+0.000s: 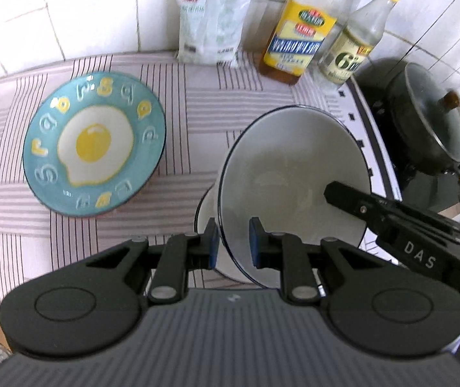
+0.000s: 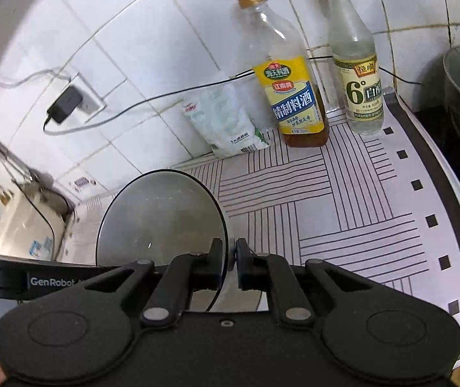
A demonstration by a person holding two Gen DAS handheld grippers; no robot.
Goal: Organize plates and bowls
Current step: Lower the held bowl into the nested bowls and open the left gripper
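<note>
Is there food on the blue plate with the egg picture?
No. The blue plate lies flat on the striped cloth with nothing on it; the fried egg is only painted on.

Left tool (image 1: 233,242) grips a white bowl's (image 1: 291,174) rim beside the egg plate (image 1: 94,143).

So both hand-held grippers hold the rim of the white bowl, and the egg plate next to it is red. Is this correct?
Not quite: the egg plate is teal blue, not red, as the left wrist view shows. The rest holds: the left hand-held gripper and right hand-held gripper both clamp the white bowl by its rim.
</note>
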